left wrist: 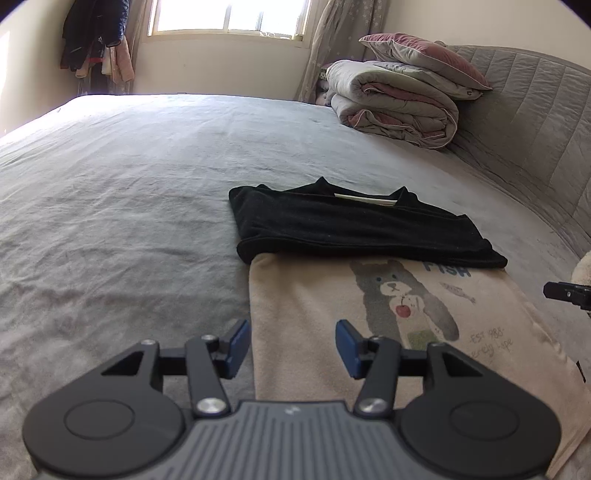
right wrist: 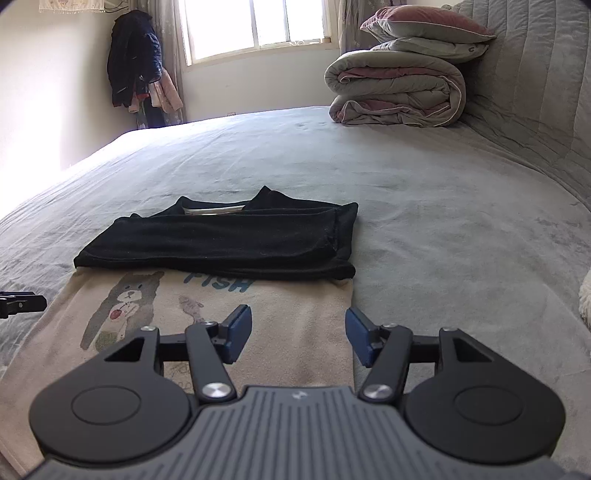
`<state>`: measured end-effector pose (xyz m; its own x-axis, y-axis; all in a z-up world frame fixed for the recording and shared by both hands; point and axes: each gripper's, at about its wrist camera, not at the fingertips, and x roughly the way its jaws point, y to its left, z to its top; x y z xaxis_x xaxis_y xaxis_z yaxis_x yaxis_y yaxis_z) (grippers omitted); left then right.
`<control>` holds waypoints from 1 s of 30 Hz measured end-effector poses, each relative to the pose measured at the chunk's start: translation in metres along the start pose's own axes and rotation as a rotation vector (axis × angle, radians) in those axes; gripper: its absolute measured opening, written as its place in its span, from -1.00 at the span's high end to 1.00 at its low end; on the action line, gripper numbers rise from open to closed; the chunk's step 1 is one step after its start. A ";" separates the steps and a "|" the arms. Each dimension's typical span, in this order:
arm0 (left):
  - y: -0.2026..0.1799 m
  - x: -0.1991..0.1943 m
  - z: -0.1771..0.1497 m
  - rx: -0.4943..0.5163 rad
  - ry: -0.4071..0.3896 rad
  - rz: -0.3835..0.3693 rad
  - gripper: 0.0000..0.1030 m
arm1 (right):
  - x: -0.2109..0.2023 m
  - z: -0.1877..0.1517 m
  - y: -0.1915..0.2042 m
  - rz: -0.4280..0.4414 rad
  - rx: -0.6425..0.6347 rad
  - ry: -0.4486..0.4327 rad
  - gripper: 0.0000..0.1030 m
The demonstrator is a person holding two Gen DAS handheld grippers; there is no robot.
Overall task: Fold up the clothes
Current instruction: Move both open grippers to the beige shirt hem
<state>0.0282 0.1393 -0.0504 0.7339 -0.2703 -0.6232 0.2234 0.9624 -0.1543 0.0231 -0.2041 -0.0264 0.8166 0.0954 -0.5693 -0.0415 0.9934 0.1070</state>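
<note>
Beige cloth with a printed bear, a beige T-shirt (left wrist: 314,317), lies flat on the grey bed sheet (left wrist: 122,192). The print shows the bear with a red cherry, a small fish and the blue word "FISH". On its far end rests a folded black shirt (left wrist: 351,225), which covers the top of the beige one; inside its collar a white label is visible.

The left gripper (left wrist: 293,347) hangs over the left edge of the beige T-shirt. Its jaws stand about half apart, with nothing between them; the blue pads (left wrist: 238,347) do not press on the cloth. The right gripper (right wrist: 299,338) hangs over the right edge of the same T-shirt, and its jaws are also apart and empty. In the left wrist view, a black tip of the right gripper shows at the right border, and the right wrist view shows a tip of the left gripper at its left border.

Far on the bed, near the quilted headboard (left wrist: 535,122), a rolled duvet (left wrist: 395,107) carries two pillows (left wrist: 424,55). Behind the bed there is a bright window (right wrist: 255,26), and dark jackets (right wrist: 135,55) hang in the corner.
</note>
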 end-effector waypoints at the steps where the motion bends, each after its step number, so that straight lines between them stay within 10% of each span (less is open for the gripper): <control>1: 0.000 -0.003 -0.005 0.007 0.004 -0.001 -0.02 | -0.003 -0.005 -0.002 0.002 0.008 -0.002 -0.25; 11: 0.016 -0.032 -0.053 0.082 0.079 -0.061 -0.02 | -0.032 -0.047 -0.031 0.042 0.026 0.102 -0.27; 30: 0.095 -0.033 -0.082 -0.457 0.308 -0.588 0.10 | -0.044 -0.072 -0.111 0.583 0.378 0.404 -0.29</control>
<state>-0.0279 0.2416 -0.1075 0.3533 -0.7809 -0.5151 0.1850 0.5981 -0.7798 -0.0501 -0.3139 -0.0717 0.4493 0.6797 -0.5798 -0.1404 0.6946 0.7056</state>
